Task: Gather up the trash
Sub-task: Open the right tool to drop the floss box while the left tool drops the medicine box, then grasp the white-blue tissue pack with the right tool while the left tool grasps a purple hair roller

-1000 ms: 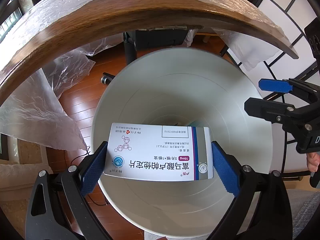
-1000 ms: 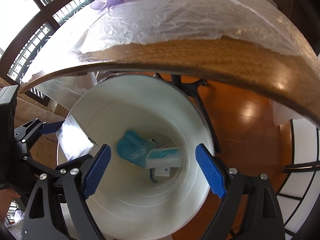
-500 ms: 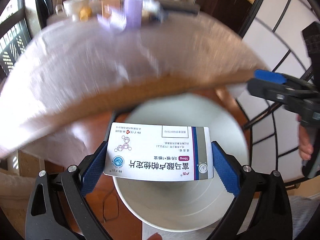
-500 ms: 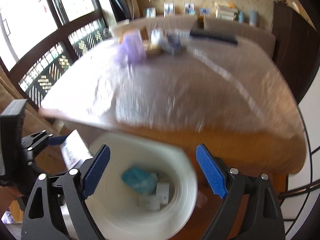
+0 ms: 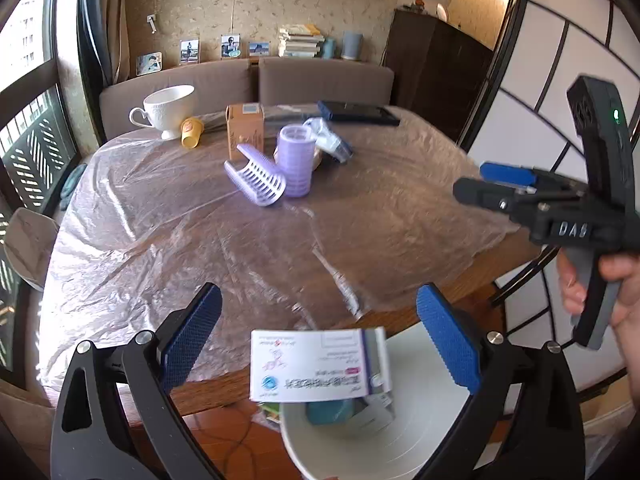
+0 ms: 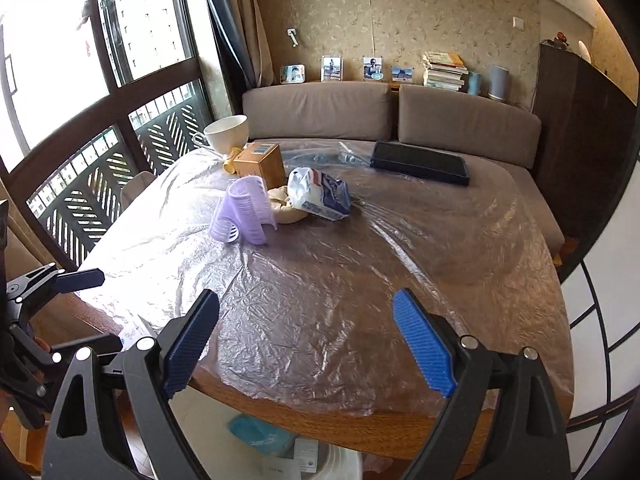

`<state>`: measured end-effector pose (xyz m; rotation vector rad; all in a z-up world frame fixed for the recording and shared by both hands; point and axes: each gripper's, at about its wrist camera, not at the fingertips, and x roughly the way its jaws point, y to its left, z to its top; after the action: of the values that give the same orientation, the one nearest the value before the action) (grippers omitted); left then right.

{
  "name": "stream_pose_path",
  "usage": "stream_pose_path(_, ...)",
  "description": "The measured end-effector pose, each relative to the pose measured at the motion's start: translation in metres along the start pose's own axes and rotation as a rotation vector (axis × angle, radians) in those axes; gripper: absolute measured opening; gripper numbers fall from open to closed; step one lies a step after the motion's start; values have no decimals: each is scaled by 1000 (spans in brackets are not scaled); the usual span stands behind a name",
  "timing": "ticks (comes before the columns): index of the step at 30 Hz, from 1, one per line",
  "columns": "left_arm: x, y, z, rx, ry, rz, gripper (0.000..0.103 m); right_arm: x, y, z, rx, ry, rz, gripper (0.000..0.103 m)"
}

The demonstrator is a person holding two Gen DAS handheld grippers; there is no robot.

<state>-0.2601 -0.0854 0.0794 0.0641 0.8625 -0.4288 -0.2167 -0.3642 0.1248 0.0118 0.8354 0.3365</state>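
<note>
My left gripper is open. A white medicine box with Chinese print is loose between its jaws, touching neither, over the white trash bin, which holds a teal packet and other trash. My right gripper is open and empty above the table's near edge; it also shows in the left wrist view. On the plastic-covered table lie a blue-white crumpled bag and purple plastic pieces.
A cardboard box, a white cup, a yellow cup and a dark tray stand farther back. A sofa runs behind the table. A window is at the left and a screen at the right.
Both grippers have risen from over the bin to above the table top. My left gripper has opened and let go of the medicine box, which now drops toward the bin.
</note>
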Motion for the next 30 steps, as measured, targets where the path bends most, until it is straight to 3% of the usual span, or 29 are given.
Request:
stream_pose_path(2, 8, 6, -3, -11, 30, 19, 99, 6, 2, -2, 11, 14, 2, 88)
stream_pose_path(7, 37, 20, -19, -81, 151, -75, 99, 12, 10, -6, 22, 27, 18, 88)
stream_pose_path(14, 39, -10, -35, 7, 177, -188, 99, 17, 10, -12, 33, 53, 13, 88)
stream_pose_path(17, 36, -19, -36, 46, 174, -186, 99, 19, 9, -11, 31, 57, 6, 88)
stream_pose_path(23, 36, -11, -23, 16, 148, -181, 99, 30, 7, 4, 26, 50, -8, 88)
stream_pose_path(30, 46, 4, 16, 49, 66, -85, 99, 69, 2, 35, -14, 53, -68, 88)
